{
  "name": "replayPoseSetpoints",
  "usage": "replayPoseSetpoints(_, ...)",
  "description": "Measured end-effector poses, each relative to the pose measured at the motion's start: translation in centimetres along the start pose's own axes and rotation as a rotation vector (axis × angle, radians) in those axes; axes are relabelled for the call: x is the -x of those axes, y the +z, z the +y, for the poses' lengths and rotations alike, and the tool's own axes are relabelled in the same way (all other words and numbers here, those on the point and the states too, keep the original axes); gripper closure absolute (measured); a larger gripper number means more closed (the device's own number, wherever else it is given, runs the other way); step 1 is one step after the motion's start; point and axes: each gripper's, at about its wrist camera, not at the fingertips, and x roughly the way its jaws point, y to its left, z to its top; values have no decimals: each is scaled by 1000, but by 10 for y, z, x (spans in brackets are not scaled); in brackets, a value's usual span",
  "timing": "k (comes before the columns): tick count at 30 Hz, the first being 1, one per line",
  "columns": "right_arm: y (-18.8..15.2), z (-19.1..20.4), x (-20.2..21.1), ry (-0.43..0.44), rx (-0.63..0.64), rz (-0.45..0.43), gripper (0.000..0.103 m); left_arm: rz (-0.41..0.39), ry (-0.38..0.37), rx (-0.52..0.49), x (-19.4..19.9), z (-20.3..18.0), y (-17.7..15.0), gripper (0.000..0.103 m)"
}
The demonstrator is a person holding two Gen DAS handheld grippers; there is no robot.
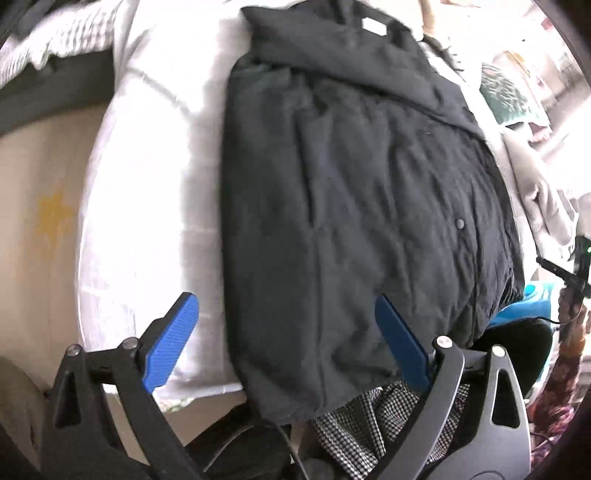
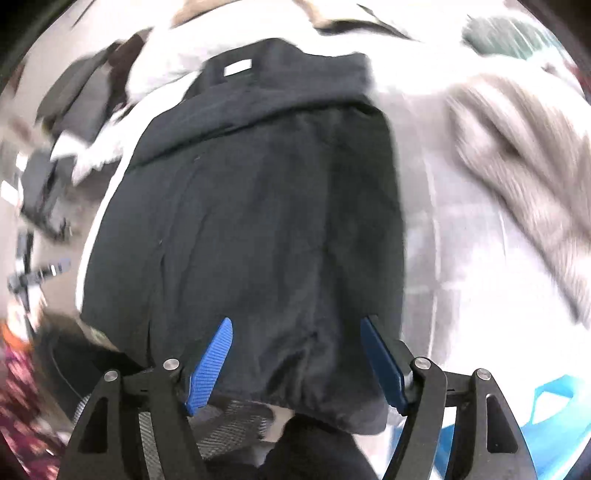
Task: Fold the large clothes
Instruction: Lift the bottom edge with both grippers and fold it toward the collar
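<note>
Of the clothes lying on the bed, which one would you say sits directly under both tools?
The black jacket, spread flat with its white neck label at the far end. The grey garment lies bunched off to its right, clear of both tools.

We look into a home bedroom: white bedding (image 1: 147,184) underfoot, a checked quilt (image 1: 48,44) at ten o'clock, a grey blanket (image 2: 517,166) at two o'clock.

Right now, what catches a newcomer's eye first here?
The black coat, lying long across the white sheet with its white neck label at the far end. Next, the blue pads of the left gripper and right gripper, both open above the coat's near hem with nothing gripped. A grey garment lies to the right.
</note>
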Motion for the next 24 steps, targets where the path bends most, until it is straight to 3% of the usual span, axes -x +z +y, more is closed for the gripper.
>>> replayPoseSetpoints(4,1,-28,-13,39,-131,37,29,121,-74,47,-26,11,-6,7)
replayPoseSetpoints(6,-5,-40,-22,45,-186,69,29,154,-71,60,-37,11,-11,10)
replayPoseSetpoints(8,-12,-57,-42,77,-269,146,29,188,-101,66,-48,9,-16,14)
replayPoseSetpoints(10,-18,-66,-53,137,-338,215,40,218,-129,65,-54,7,-21,14)
replayPoseSetpoints(15,-26,-80,-65,220,-410,269,50,271,-172,47,-61,3,-26,15)
replayPoseSetpoints(17,-24,-76,-68,215,-396,288,55,273,-162,48,-62,1,-28,25)
replayPoseSetpoints(19,-20,-62,-71,177,-345,304,79,274,-160,37,-60,-3,-30,37)
replayPoseSetpoints(20,-18,-56,-69,161,-320,303,85,275,-160,32,-59,-4,-31,48)
replayPoseSetpoints(24,-15,-28,-48,101,-228,218,93,237,-189,58,-47,-11,-32,88)
